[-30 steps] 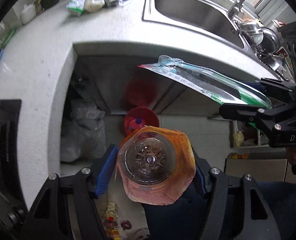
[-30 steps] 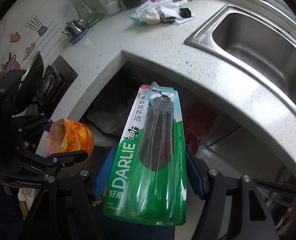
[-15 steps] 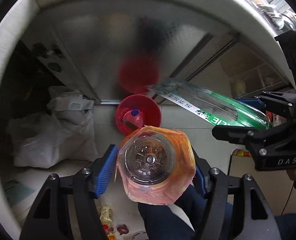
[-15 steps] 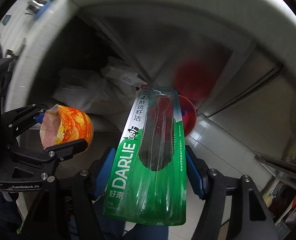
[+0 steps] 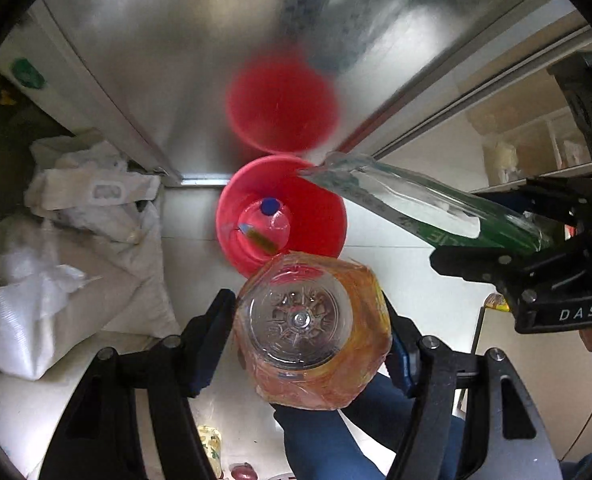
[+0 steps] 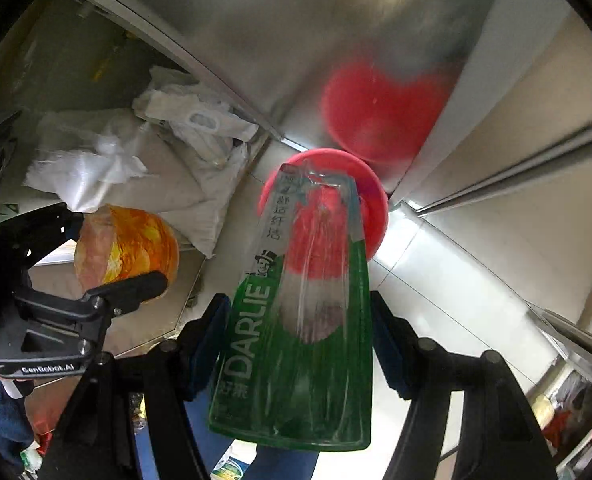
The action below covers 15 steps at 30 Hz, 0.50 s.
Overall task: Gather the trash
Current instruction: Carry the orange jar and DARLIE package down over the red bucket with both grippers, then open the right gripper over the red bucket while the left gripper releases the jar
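My left gripper (image 5: 309, 330) points steeply down, its 2 blue-padded jaws clamped on the sides of a clear plastic bottle with an orange wrapper (image 5: 311, 332), whose ribbed round base faces the camera. My right gripper (image 6: 299, 336) also points down, its 2 jaws pressed on the long edges of a flat green and clear DARLIE toothbrush blister pack (image 6: 296, 320); the pack sticks out well past the fingertips.

Below both sits a round red plastic bin (image 5: 282, 216) on the pale tiled floor (image 5: 415, 272), just beside a shiny metal cabinet panel (image 5: 176, 60) that mirrors it as a blurred red patch. Inside the bin lie a clear bottle with a blue cap (image 5: 270, 216) and a small yellowish scrap (image 5: 258, 236).

In the left wrist view the orange-wrapped bottle hangs over the bin's near rim, and the far tip of the blister pack reaches over the bin's right rim. In the right wrist view the pack's clear upper part overlaps the bin.

Crumpled white plastic sacks (image 5: 68, 272) are heaped to the left of the bin. A leg in dark blue cloth (image 5: 327, 440) shows under the bottle.
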{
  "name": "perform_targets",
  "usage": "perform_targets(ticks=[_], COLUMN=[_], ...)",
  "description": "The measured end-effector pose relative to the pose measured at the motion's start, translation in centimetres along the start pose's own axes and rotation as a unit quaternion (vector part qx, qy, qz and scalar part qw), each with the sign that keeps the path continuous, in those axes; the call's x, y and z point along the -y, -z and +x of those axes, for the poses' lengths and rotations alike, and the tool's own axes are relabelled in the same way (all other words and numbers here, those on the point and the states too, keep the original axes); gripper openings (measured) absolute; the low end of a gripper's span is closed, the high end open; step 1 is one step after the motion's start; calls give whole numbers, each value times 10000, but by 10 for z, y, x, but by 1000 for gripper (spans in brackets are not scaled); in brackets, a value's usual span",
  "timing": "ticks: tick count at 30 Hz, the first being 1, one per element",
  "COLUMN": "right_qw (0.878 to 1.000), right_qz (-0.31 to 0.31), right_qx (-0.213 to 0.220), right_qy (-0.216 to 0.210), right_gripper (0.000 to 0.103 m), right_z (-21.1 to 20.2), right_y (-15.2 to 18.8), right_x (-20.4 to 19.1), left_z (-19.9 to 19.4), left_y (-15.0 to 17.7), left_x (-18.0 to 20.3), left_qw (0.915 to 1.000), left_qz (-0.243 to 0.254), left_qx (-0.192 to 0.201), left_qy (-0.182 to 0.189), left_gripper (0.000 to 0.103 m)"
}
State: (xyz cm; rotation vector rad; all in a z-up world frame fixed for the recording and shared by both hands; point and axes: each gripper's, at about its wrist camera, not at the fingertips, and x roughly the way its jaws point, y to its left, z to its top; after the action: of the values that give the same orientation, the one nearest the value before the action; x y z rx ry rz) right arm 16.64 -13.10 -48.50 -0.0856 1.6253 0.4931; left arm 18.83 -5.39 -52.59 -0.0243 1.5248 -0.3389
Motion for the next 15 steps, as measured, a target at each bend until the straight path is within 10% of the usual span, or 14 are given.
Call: perform_targets(ticks=[15], right_qw=[9991], right_qz=[123], right_qx=[-390], right_qy=[-84], right_gripper=[66], right_z=[107], right_y=[-13], right_x=[32], left_z=[101], left_y=[-8], left_x=[-25], left_qw=[9994], left_qz=[-216], left_qx=[-277], left_qy=[31], left_gripper=[65])
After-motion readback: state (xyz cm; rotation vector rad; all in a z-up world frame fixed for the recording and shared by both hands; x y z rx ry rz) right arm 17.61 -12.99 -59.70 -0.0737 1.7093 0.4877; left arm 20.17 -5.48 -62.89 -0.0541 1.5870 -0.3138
